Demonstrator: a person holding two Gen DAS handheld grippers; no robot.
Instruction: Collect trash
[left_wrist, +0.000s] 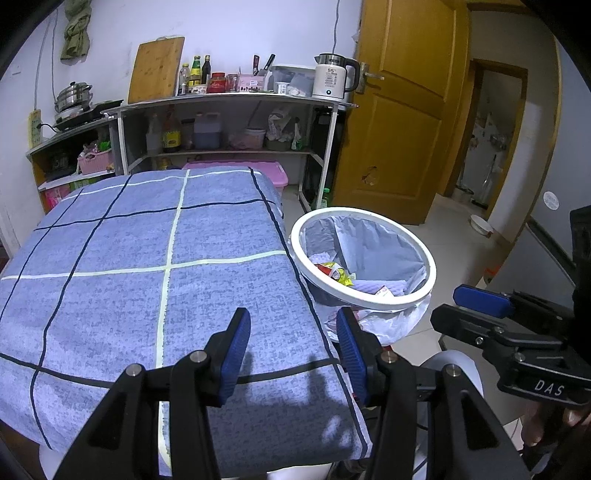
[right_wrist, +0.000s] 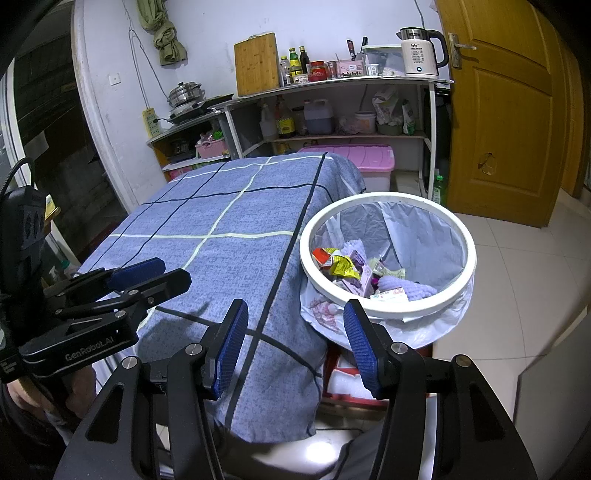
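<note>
A white-rimmed trash bin lined with a pale plastic bag stands just right of a table under a blue checked cloth. Red and yellow wrappers, with paper scraps, lie inside the bin. My left gripper hovers open over the cloth's near right corner, nothing between its blue pads. My right gripper is open and holds nothing, above the gap between table edge and bin. Each gripper also shows in the other's view: the right gripper and the left gripper.
Behind the table is a shelf unit with a kettle, bottles and a chopping board. A pink storage box sits on the floor. A wooden door stands at the right, with tiled floor beyond the bin.
</note>
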